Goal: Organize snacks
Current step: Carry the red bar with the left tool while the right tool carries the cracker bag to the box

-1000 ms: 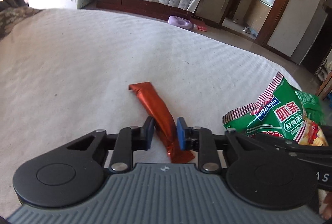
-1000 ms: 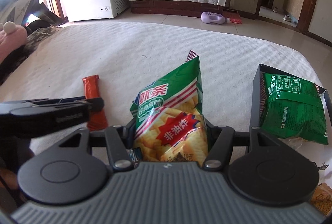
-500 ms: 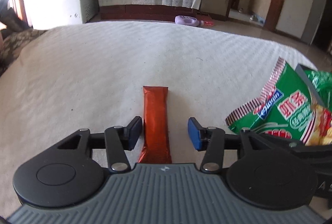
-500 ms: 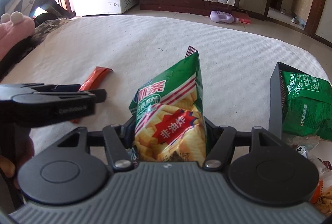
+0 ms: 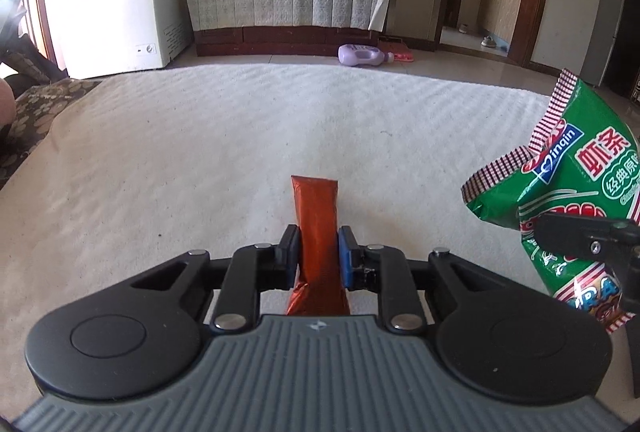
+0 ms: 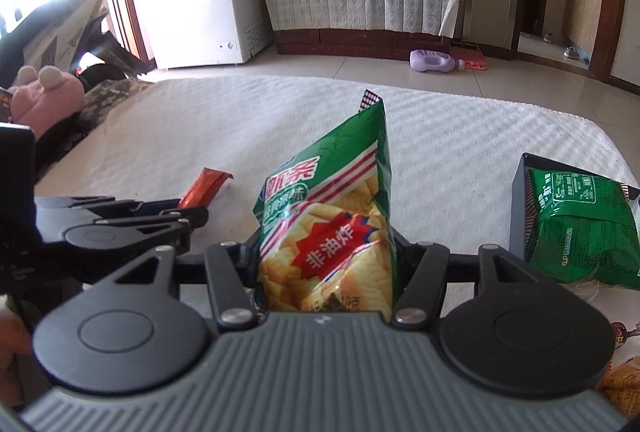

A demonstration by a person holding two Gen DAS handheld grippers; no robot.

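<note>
A long orange-red snack stick sits between my left gripper's blue pads, which are shut on its middle above the white bedspread. Its far end shows in the right wrist view. My right gripper is shut on a green shrimp-chip bag, held upright; the bag also shows at the right of the left wrist view. My left gripper is to the left of the bag.
A black box at the right of the bed holds a dark green snack bag. More wrapped snacks lie at the lower right. A pink plush toy lies at the left. A purple bottle is on the floor beyond.
My left gripper opened around the stick, lined up with it, then shut on it. The right gripper has lifted the chip bag slightly and kept its hold.
</note>
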